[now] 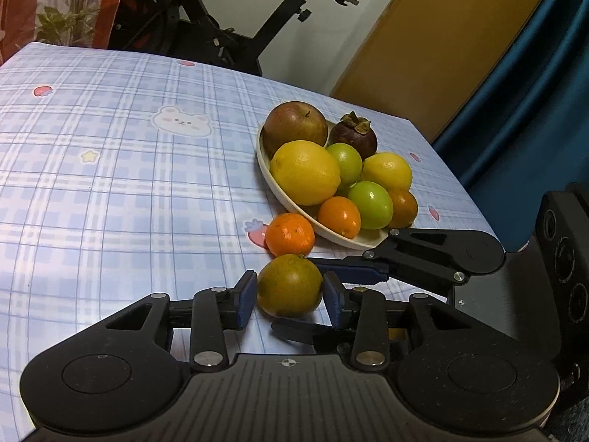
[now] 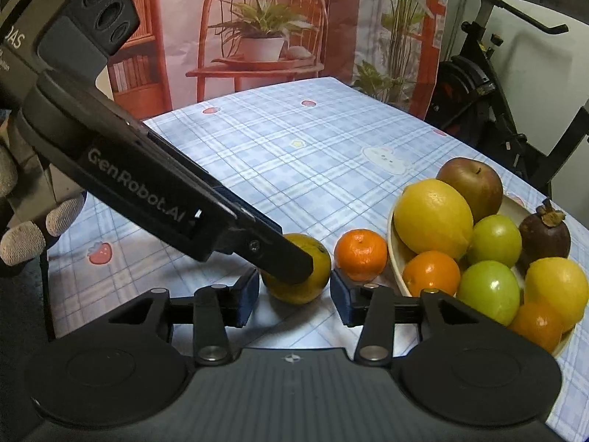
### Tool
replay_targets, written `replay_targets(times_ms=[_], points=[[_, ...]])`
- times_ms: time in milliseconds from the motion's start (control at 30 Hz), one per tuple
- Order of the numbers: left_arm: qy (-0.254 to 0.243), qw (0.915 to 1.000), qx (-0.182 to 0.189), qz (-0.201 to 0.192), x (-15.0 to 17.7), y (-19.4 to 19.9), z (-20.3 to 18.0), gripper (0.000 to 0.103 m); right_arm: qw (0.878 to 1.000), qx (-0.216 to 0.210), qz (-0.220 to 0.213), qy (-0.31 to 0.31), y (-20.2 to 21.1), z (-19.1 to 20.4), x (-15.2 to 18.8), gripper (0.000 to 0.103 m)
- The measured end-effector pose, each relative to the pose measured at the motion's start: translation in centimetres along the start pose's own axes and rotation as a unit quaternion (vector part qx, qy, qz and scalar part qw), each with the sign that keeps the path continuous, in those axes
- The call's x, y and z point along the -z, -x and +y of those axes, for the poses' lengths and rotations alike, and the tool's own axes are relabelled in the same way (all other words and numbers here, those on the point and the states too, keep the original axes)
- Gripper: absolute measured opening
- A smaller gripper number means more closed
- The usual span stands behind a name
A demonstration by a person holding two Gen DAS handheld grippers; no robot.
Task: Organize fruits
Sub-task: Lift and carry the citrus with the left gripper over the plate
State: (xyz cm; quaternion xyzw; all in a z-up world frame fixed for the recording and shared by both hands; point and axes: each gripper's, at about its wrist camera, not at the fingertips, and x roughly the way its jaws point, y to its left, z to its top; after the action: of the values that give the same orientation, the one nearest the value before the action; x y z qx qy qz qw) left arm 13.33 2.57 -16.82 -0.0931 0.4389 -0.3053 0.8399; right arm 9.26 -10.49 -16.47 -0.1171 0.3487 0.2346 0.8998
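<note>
Blue plaid tablecloth (image 1: 110, 191); exercise bike (image 1: 235, 29) behind table.

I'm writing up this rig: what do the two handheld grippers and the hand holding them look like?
Both the left gripper and the right gripper are matte black, with linkage arms on silver rivets and blue padded fingers. The left one's side reads "GenRobot.AI" in grey lettering. The hand wears a grey knit glove.

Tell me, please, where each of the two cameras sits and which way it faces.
Left wrist: sits on the left gripper, facing down across the table toward the plate; the right gripper intrudes.
Right wrist: sits on the right gripper, facing the checked tablecloth; gloved fingers show.
Shared: the greenish orange, tangerine, plate.
</note>
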Motion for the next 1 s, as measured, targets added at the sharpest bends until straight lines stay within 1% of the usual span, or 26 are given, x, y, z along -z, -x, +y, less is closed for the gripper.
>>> replay_targets(times_ms=[133,233,433,733,833,1000], points=[[-0.016,0.9998,-0.003,0.006,0.1,-0.5,-0.2,0.045,1.0,-0.003,0.007,0.001,-0.6,-0.4,-0.2,0.047],[-0.032,0.9994,-0.009,0.012,0.3,-1.0,-0.4,0.045,1.0,-0.007,0.008,0.004,-1.0,-0.5,-0.5,0.047],[-0.048,0.9986,-0.02,0.004,0.3,-0.5,-1.1,0.045,1.0,-0.006,0.007,0.013,-1.2,-0.4,-0.7,0.045],[-0.087,0.9958,-0.028,-0.011,-1.2,0.4,-4.4,0.045,0.999,0.006,-0.036,0.005,1.6,-0.8,-0.6,0.045],[-0.098,0.9947,-0.027,-0.013,-2.1,-0.1,-5.7,0.045,0.999,0.01,-0.049,-0.009,2.8,-1.8,-0.5,0.045],[-0.119,0.9925,-0.023,-0.01,-3.5,-1.5,-7.7,0.045,0.997,0.029,-0.065,-0.028,4.4,-3.6,-0.2,0.045]])
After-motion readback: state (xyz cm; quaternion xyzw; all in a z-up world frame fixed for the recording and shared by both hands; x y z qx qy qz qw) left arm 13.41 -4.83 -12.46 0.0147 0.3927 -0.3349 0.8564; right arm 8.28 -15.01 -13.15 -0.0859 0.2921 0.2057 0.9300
